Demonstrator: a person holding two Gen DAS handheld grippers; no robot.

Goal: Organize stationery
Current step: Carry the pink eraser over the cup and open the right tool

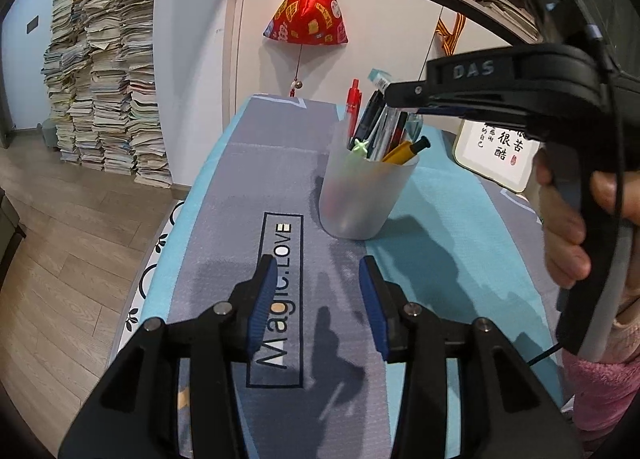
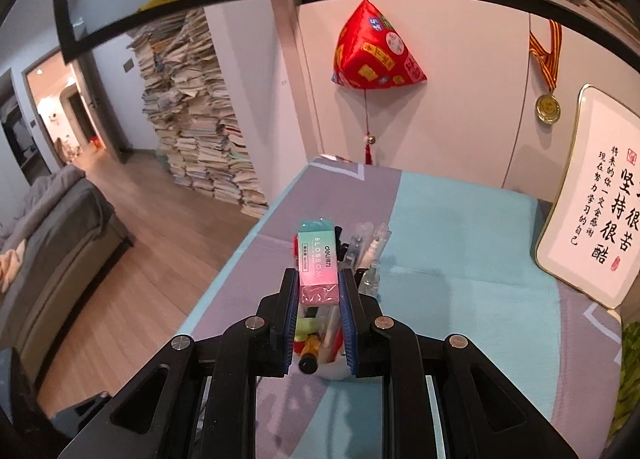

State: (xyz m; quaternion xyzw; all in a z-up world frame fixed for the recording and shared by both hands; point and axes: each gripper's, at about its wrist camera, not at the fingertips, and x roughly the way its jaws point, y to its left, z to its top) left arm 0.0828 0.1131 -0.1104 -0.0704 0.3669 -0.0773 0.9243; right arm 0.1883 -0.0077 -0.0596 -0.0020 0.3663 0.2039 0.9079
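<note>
Right now the right gripper point(image 2: 320, 299) clamps an eraser point(image 2: 316, 259) between its blue pads, jaws narrow on the pink-and-teal box, which sticks out past the fingertips. Directly under that gripper sits the cup point(image 2: 334, 369) full of pens point(image 2: 370, 255); the eraser hangs just above the pen tops. From the left wrist view, the right gripper point(image 1: 394, 93) reaches in from the right side over the cup point(image 1: 362, 195), held by a hand point(image 1: 568, 227) with a pink sleeve point(image 1: 596, 387). Left gripper point(image 1: 316, 307) is empty, jaws partly apart, nothing between the pads, only the mat point(image 1: 276, 187) below. Cup stands ahead of the left gripper and a bit right, apart from it. A yellow pen point(image 1: 404, 149) and a red pen point(image 1: 353, 107) poke out of the cup. A framed calligraphy board point(image 2: 596, 211) leans far right of the right gripper.
</note>
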